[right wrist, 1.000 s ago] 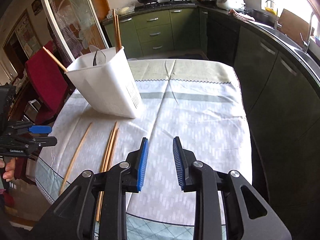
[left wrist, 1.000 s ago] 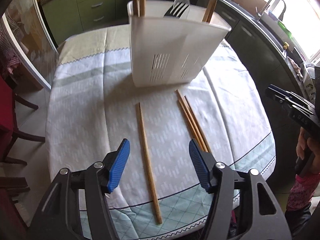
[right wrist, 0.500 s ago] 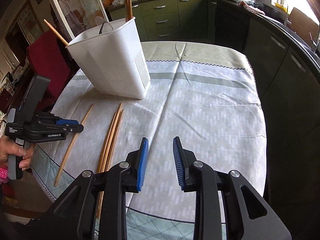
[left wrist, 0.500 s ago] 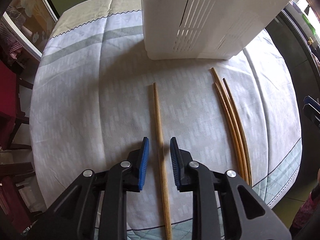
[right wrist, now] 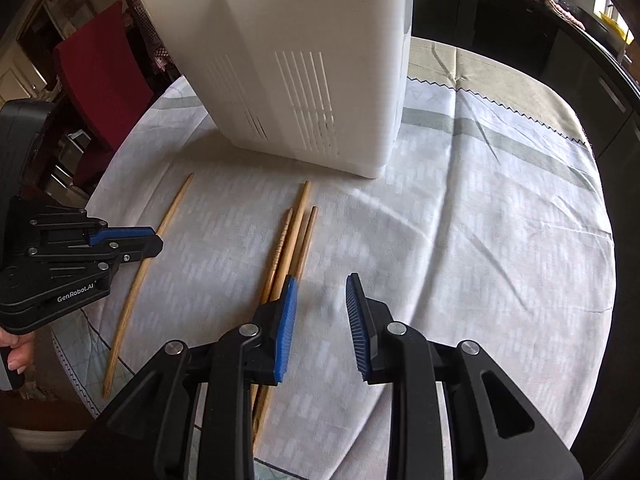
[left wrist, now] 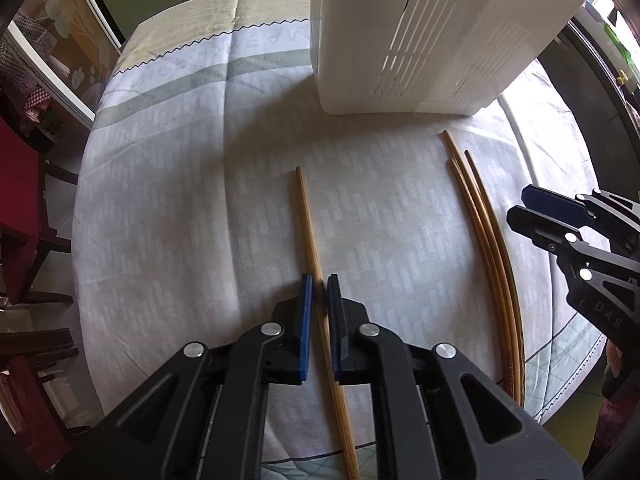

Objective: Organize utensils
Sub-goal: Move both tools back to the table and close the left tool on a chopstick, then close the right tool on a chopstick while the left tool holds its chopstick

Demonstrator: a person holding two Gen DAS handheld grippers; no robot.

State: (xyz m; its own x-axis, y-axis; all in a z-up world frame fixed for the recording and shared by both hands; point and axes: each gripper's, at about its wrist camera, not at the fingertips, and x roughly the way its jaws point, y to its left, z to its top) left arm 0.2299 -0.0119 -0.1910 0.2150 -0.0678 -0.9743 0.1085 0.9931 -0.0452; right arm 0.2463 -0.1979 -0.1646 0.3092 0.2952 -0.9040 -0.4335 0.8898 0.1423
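The left claw (left wrist: 318, 294) is clenched on a single chopstick (left wrist: 309, 220), its blue pads having just been closing until they press the stick's sides. That chopstick lies flat on the cloth-covered bench (left wrist: 160, 220), long axis running from the near edge toward the white utensil holder (left wrist: 432, 40), its far tip pointing at the holder but stopping well short of it. The claw grips it nearer its near end than its far tip.

To its right, three more chopsticks (right wrist: 294, 240) lie in a tight bundle, touching each other, roughly parallel to the single one and likewise pointing toward the holder. The right claw (right wrist: 320, 312) hangs over the bench just beside this bundle, released, with nothing between its pads; its left pad sits above the bundle's right side. The holder stands upright toward the far side of the bench, slotted walls facing the claws.
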